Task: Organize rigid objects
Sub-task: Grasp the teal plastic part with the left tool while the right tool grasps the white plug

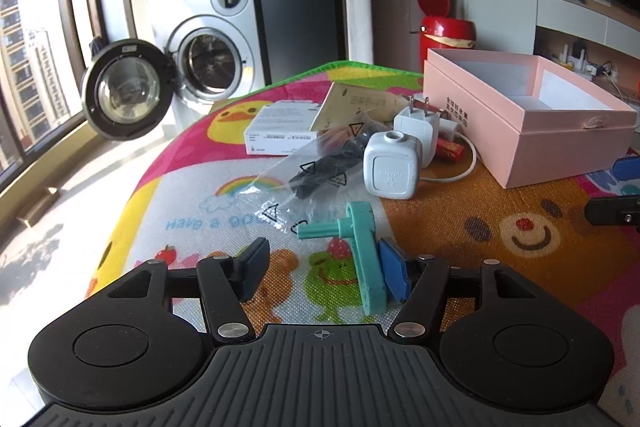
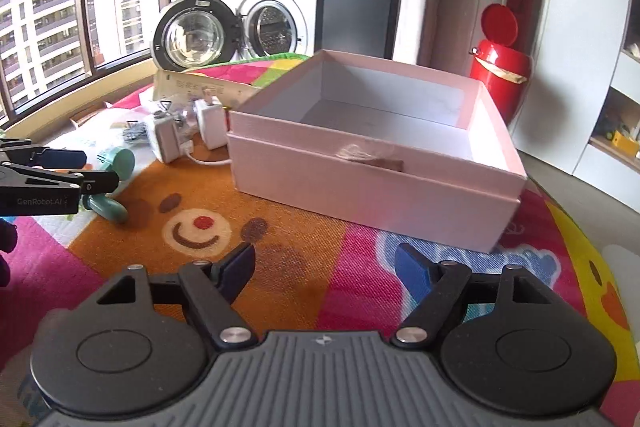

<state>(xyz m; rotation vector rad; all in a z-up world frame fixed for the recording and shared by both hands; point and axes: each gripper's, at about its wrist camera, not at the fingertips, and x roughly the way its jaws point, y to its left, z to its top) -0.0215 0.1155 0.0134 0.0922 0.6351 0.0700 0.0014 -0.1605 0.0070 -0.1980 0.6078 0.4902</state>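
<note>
A teal plastic crank (image 1: 366, 259) lies on the colourful play mat (image 1: 500, 251) between the fingers of my left gripper (image 1: 325, 269). The crank sits close against the right blue pad (image 1: 394, 273); the left pad stands well apart, so the gripper is open. Beyond it lie a white cube charger (image 1: 392, 167), a white plug adapter (image 1: 416, 127) and a clear bag with a black item (image 1: 316, 167). An open pink box (image 2: 360, 195) stands just ahead of my right gripper (image 2: 326, 267), which is open over the mat with nothing between its fingers.
A white carton (image 1: 280, 131), a beige packet (image 1: 352, 103) and a white cable (image 1: 452, 177) lie behind the chargers. A red bin (image 2: 500, 67) stands behind the box. A washing machine (image 1: 212, 55) with its door open is past the mat's far edge.
</note>
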